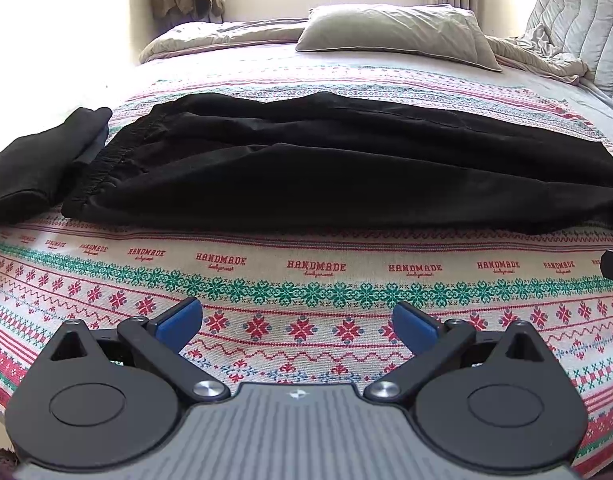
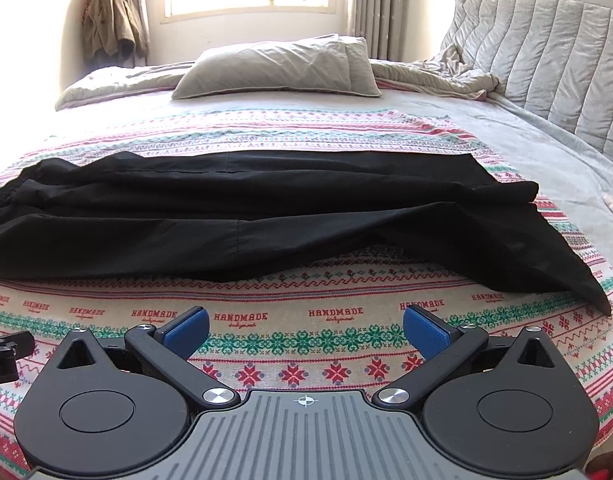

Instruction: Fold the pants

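I read "HANDMADE" in red, repeated in a row along the patterned blanket (image 1: 306,280), with a smaller script line beneath each that is too fine to make out; on the dark device at nine o'clock in the right view (image 2: 2,360) I catch only the letters "LAI". The black pants (image 1: 306,168) lie flat on the blanket across the bed, long axis running nine to three o'clock, elastic waistband toward nine, leg ends toward three; the near leg splays toward four o'clock. A folded black garment (image 1: 38,160) sits just beside the waistband. My left claw (image 1: 297,322) is spread wide, empty, above the blanket; my right claw (image 2: 305,332) likewise wide and empty.
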Demonstrator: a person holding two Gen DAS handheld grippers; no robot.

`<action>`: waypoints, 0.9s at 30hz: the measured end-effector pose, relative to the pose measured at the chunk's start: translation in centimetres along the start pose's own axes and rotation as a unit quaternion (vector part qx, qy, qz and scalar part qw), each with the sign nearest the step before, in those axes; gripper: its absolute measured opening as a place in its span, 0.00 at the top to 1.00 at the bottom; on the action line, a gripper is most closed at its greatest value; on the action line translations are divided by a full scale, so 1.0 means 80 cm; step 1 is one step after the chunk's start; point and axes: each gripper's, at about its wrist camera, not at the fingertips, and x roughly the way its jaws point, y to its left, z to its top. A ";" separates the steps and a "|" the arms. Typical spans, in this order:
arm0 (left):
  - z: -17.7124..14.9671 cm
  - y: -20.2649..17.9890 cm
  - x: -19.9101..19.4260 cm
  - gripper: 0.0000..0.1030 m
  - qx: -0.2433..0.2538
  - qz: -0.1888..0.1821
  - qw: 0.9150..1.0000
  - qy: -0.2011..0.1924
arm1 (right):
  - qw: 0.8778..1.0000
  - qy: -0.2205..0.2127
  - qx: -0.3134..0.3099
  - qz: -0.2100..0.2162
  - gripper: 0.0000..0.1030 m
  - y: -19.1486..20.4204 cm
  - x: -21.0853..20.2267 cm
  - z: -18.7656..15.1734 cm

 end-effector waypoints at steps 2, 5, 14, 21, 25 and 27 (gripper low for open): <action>0.000 0.001 -0.001 0.00 0.000 0.000 1.000 0.000 | 1.000 0.000 -0.001 0.002 0.00 0.000 0.001 -0.001; 0.000 0.001 -0.001 0.00 -0.001 0.000 1.000 -0.001 | 1.000 0.002 0.000 0.004 0.00 0.001 0.003 -0.002; 0.000 0.007 0.000 0.00 -0.005 0.001 1.000 -0.001 | 1.000 0.004 -0.004 0.004 0.00 0.002 0.006 -0.004; 0.000 0.009 0.000 0.00 -0.006 0.003 1.000 -0.003 | 1.000 0.007 -0.006 0.004 0.00 0.002 0.008 -0.004; -0.004 0.014 0.001 0.00 -0.019 0.014 0.999 -0.026 | 1.000 0.008 -0.006 0.007 0.00 -0.003 0.009 -0.003; -0.004 0.017 0.001 0.00 -0.014 0.014 0.999 -0.043 | 1.000 0.003 -0.006 0.005 0.00 -0.009 0.009 0.000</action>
